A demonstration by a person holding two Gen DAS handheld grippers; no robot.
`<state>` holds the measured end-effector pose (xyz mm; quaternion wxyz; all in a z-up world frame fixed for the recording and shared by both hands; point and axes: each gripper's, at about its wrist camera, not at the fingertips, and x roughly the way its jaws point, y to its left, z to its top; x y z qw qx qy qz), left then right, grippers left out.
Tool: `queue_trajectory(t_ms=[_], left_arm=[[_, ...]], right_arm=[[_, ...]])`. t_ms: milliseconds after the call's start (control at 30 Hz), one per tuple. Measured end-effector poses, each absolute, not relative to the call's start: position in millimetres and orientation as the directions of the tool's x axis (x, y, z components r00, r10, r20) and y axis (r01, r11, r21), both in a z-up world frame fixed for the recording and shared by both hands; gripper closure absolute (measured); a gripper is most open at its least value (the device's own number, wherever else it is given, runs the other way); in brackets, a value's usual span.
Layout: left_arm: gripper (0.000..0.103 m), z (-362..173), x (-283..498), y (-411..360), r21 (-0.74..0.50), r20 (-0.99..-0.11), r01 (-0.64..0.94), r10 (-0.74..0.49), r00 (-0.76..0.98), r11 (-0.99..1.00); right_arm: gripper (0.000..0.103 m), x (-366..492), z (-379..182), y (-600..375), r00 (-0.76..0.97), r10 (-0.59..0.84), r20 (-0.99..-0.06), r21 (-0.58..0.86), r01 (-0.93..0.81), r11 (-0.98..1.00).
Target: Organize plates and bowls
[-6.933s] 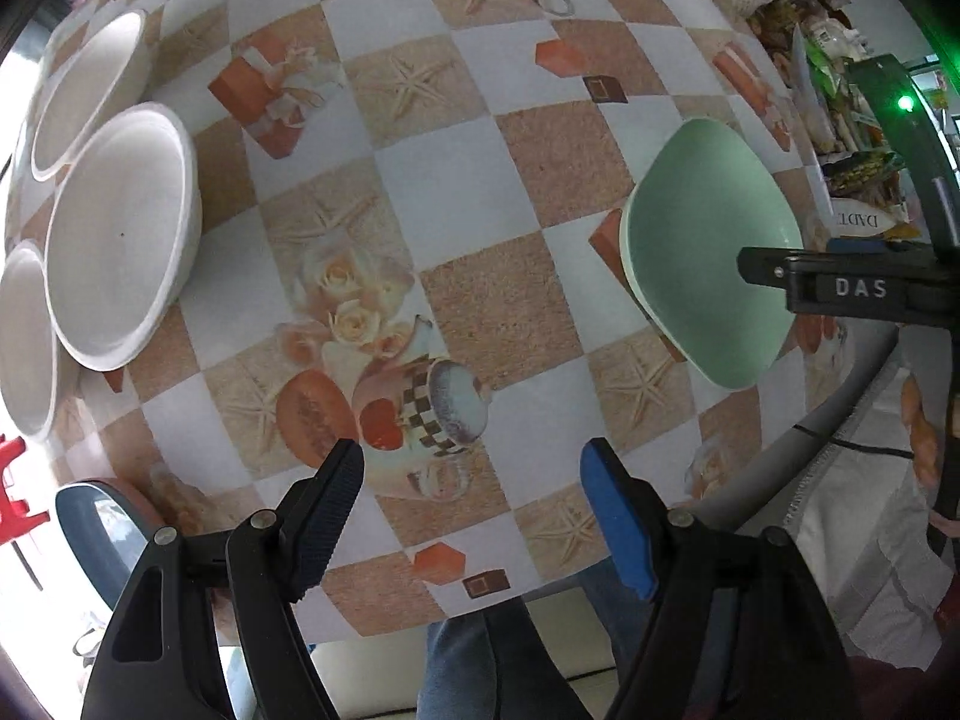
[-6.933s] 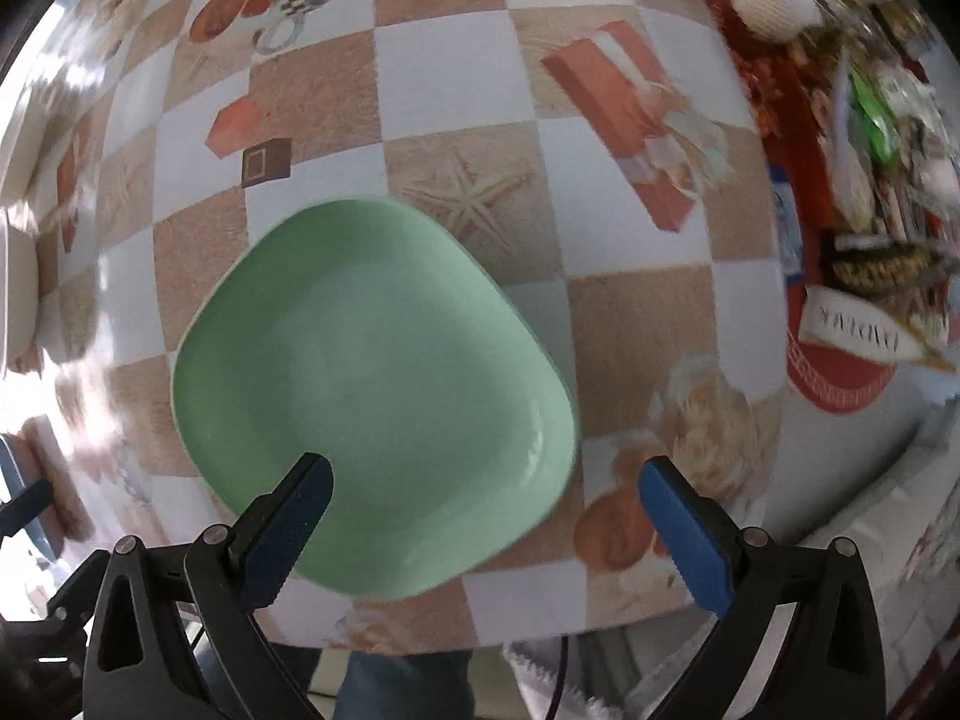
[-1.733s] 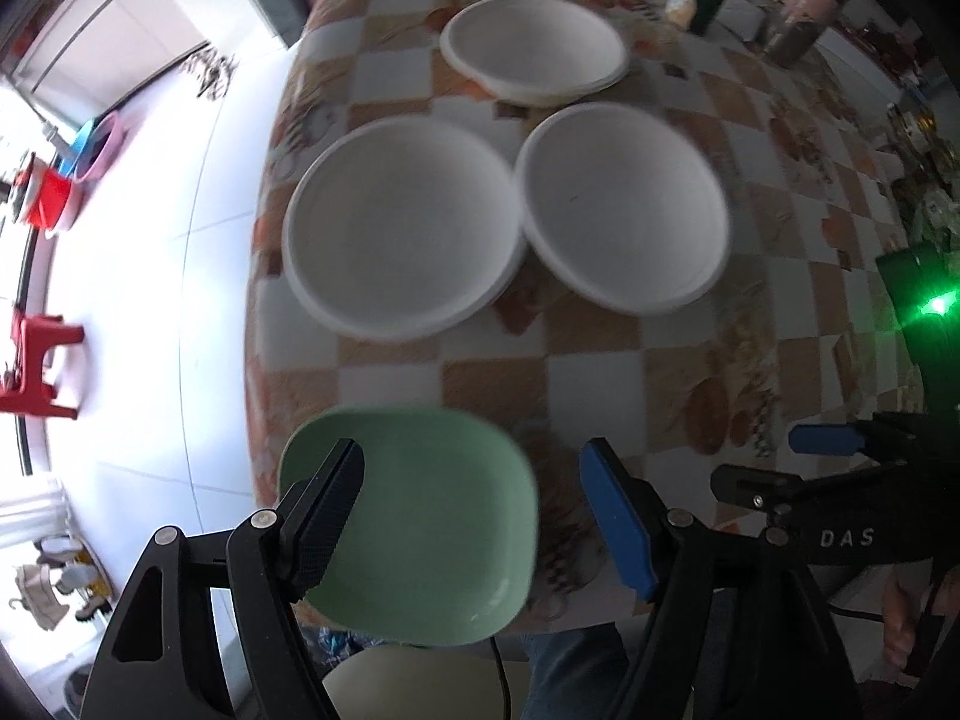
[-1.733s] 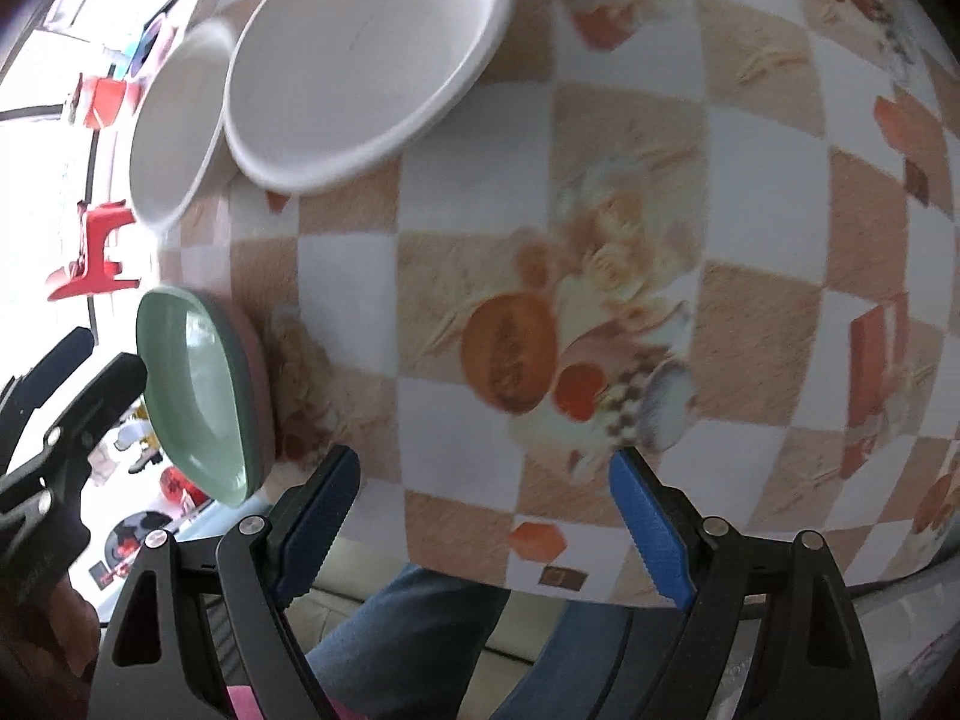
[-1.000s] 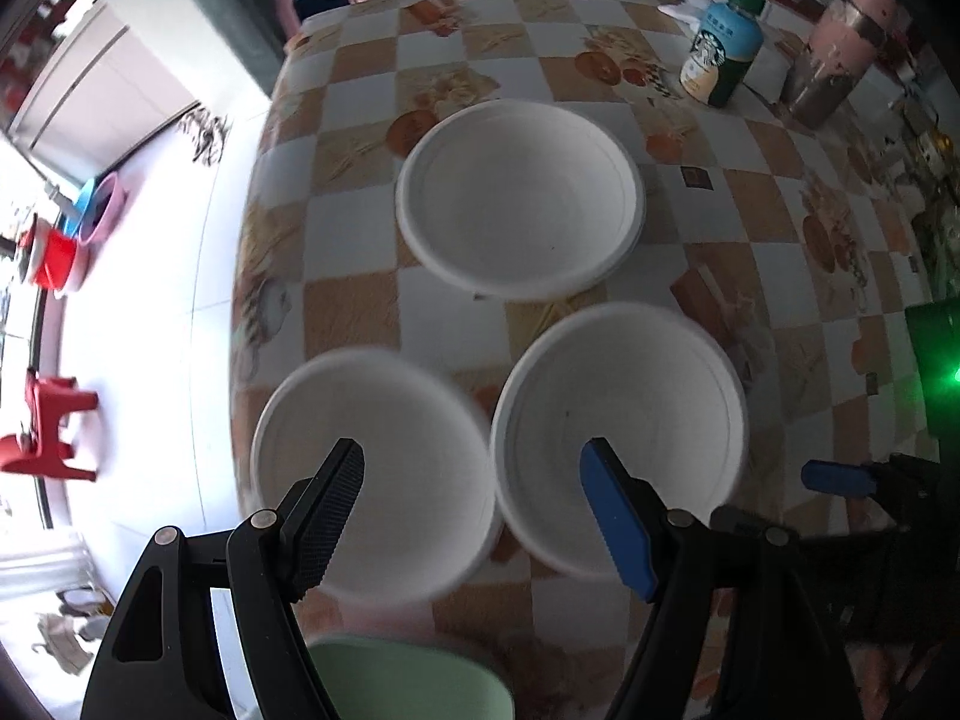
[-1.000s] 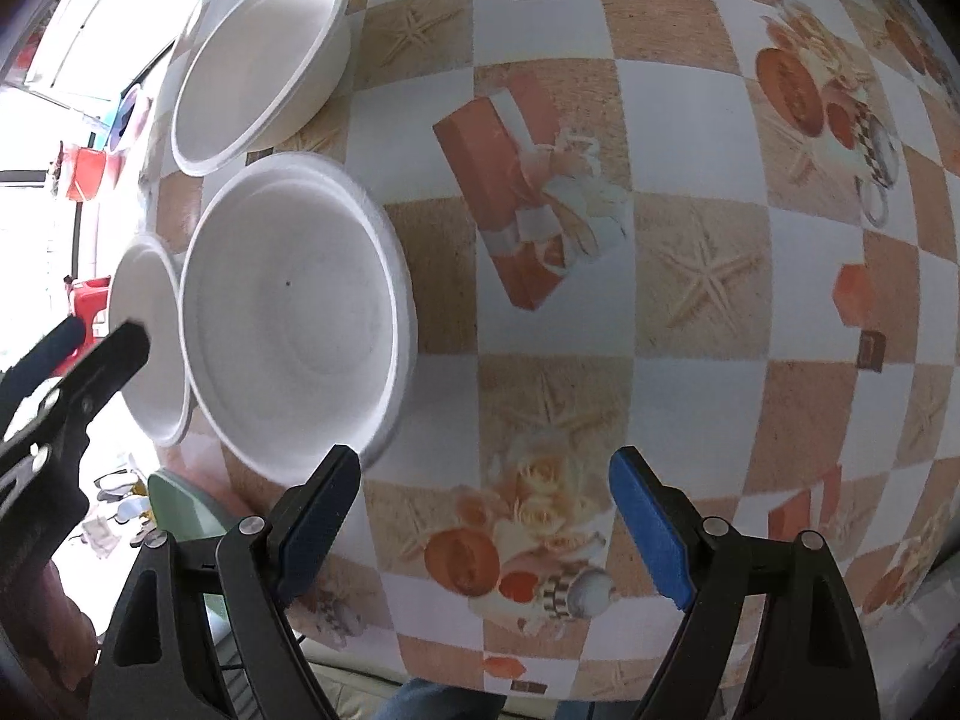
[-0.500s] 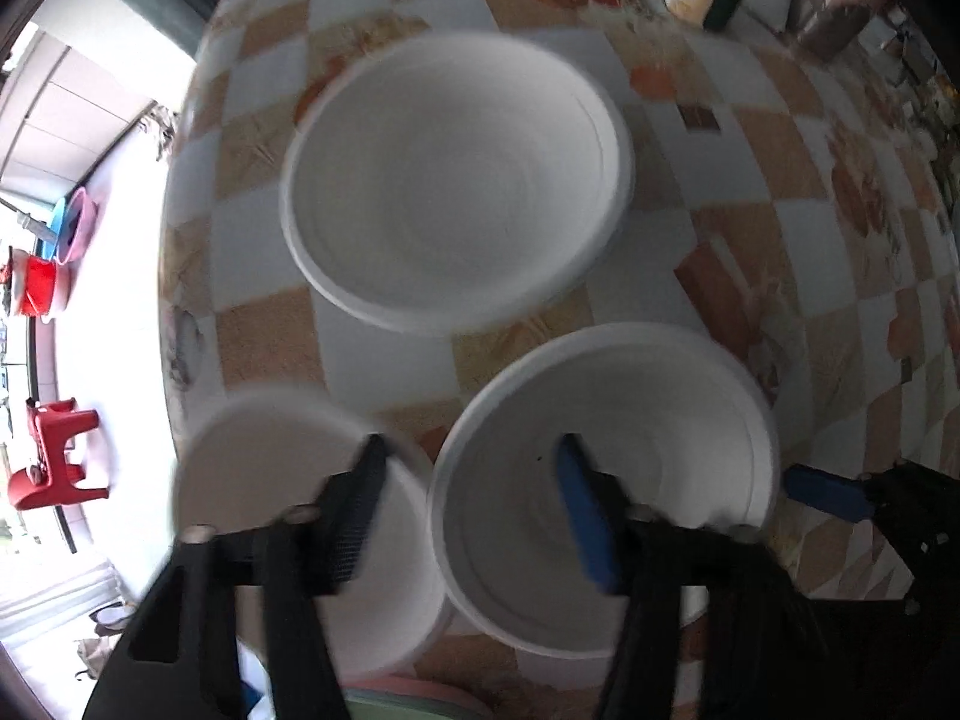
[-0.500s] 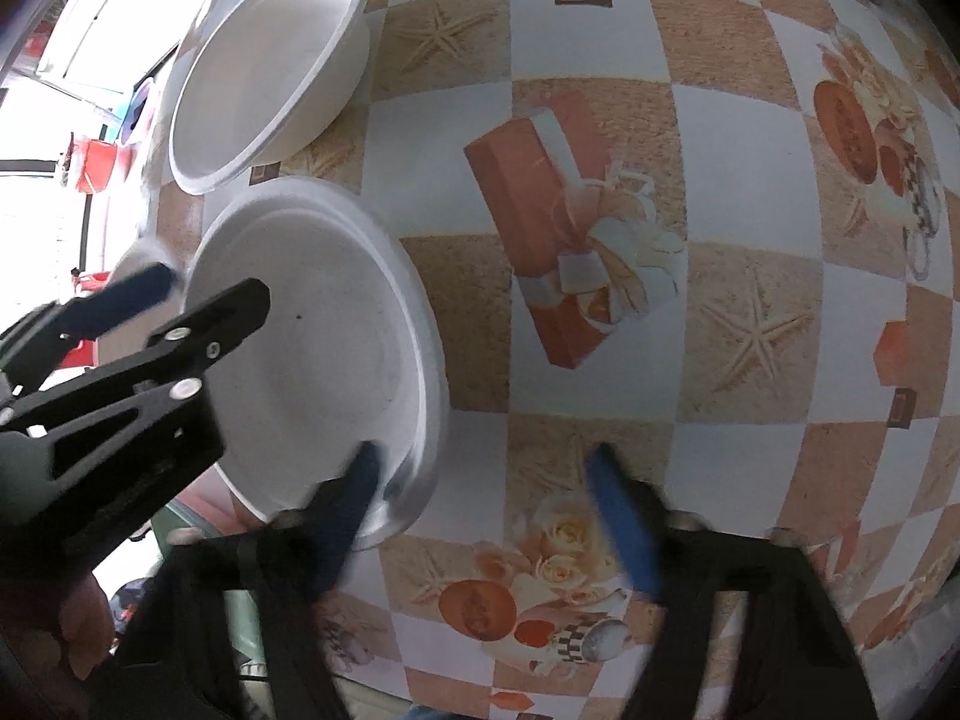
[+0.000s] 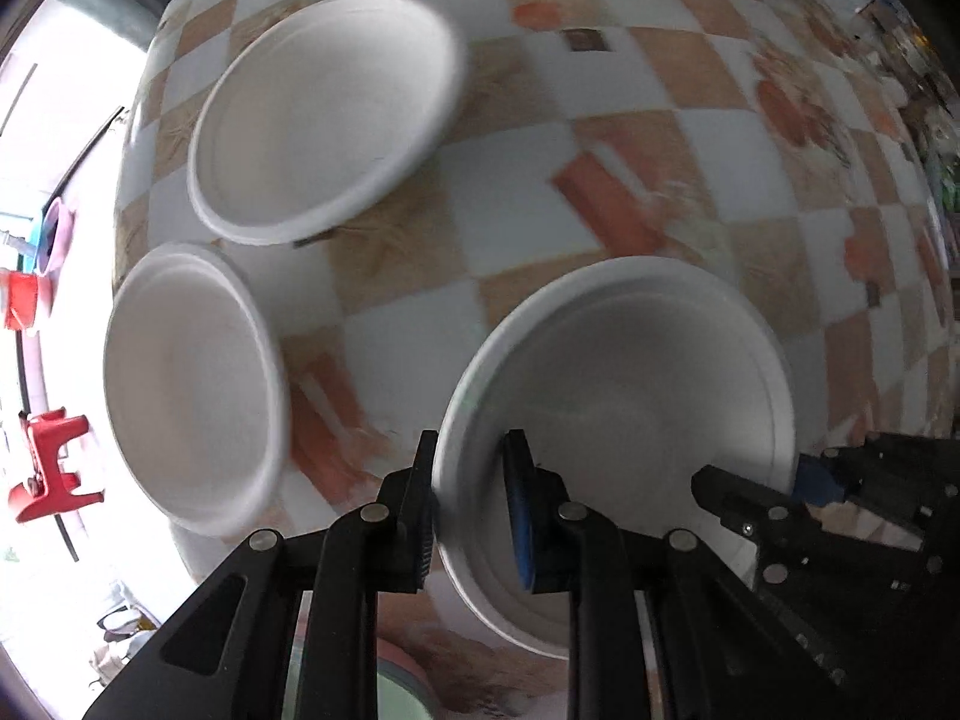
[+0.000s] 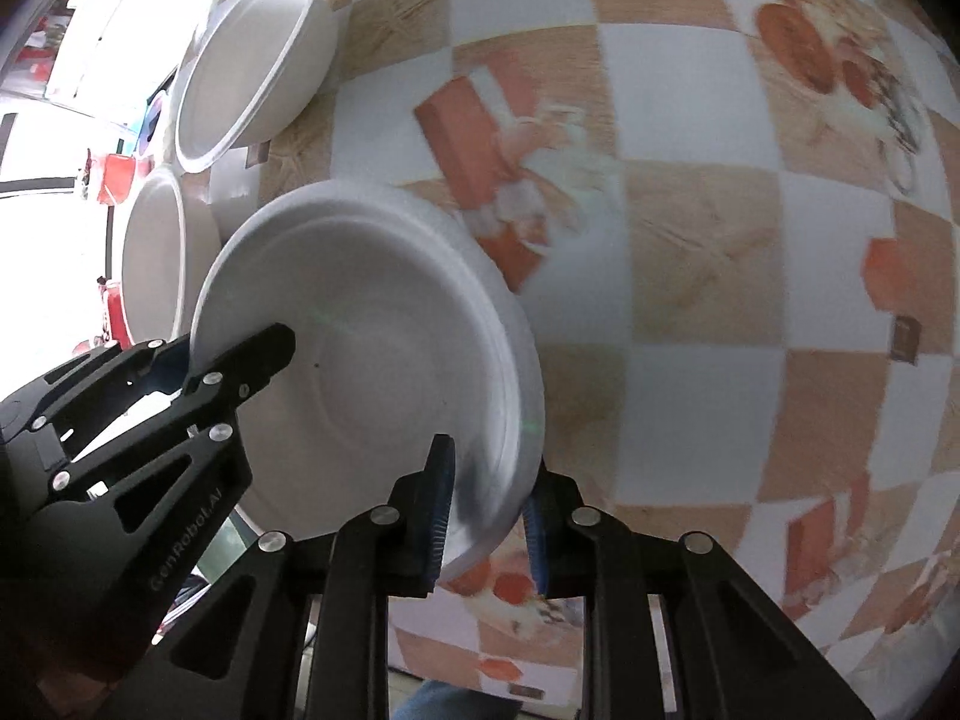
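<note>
Three white foam bowls sit on a checked tablecloth. My left gripper point(image 9: 471, 450) points down and is shut on the near-left rim of the nearest bowl point(image 9: 618, 372). The jaws of my right gripper point(image 10: 489, 480) are closing, with the opposite rim of that same bowl point(image 10: 372, 372) pinched between their blue pads. Each gripper shows in the other's view: the right gripper point(image 9: 756, 474) at the bowl's right edge, the left gripper point(image 10: 225, 348) at its left edge. The far bowl point(image 9: 324, 114) and the left bowl point(image 9: 186, 390) stand apart from it.
A green plate point(image 9: 384, 696) peeks out below the left gripper at the table's near edge. The table edge point(image 9: 129, 192) runs close along the left bowls, with floor and a red stool point(image 9: 48, 468) beyond. Jars stand blurred at the far side.
Both grippers went from wide open to closed onto opposite rims of the nearest white bowl. The left one came down and shifted over that bowl; the right one sank slightly.
</note>
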<state>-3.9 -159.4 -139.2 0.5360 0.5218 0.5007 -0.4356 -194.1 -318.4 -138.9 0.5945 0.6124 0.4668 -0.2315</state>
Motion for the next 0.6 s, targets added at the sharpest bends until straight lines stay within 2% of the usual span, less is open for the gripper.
queue_trajectory(t_ms=[600], left_arm=[[0.080,-161,-137,-118,0.033,-0.994,0.997,0.106,0.040,-0.066]], right_arm=[[0.079,-294,-168,-255,0.372,0.310,-0.875,0.406,0.913,0.051]])
